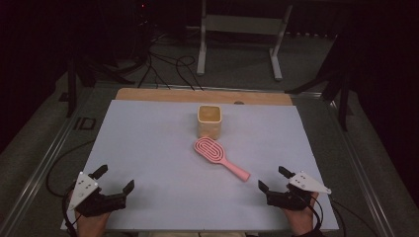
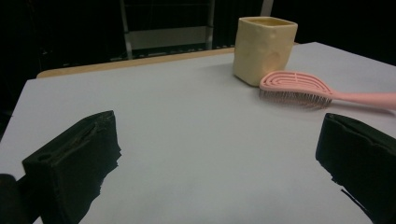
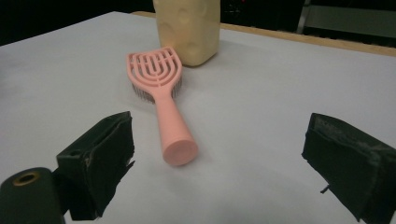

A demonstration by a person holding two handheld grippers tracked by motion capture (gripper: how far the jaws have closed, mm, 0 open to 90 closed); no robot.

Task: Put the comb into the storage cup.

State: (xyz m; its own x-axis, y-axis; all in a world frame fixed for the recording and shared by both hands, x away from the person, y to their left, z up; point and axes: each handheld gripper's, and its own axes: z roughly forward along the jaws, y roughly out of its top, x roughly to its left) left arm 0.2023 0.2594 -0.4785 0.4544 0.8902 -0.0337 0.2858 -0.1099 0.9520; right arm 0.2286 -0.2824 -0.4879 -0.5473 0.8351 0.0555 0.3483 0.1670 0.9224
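— Hairbrush [image 1: 221,157], pink, lies flat on the pale sheet [image 1: 148,148] that covers the table, a little right of the middle. Start from the left, though: what is the left gripper [image 1: 116,179] doing?

— It sits at the near left corner of the sheet, held in a hand [image 1: 91,222] that comes in from the bottom edge. Its jaws stand wide apart, and between them is bare sheet. In the left gripper view the two black jaws rise at the lower corners, with the sheet showing between them; they hold nothing.

— And moving toward the middle?

— A cream-yellow square cup [image 1: 209,120] stands upright toward the far side of the sheet. The brush head, bristles down, lies just in front of the cup; whether they touch I can't tell. The handle runs toward the near right, and its rounded end points at the right gripper [image 1: 274,180].

— So the right one?

— It is at the near right corner, also spread wide and holding nothing. In the right gripper view the handle's end [image 3: 180,151] lies ahead of the jaws, nearer the jaw at that view's left, and clear of both. The brush is well apart from the left gripper and nearer the right one.
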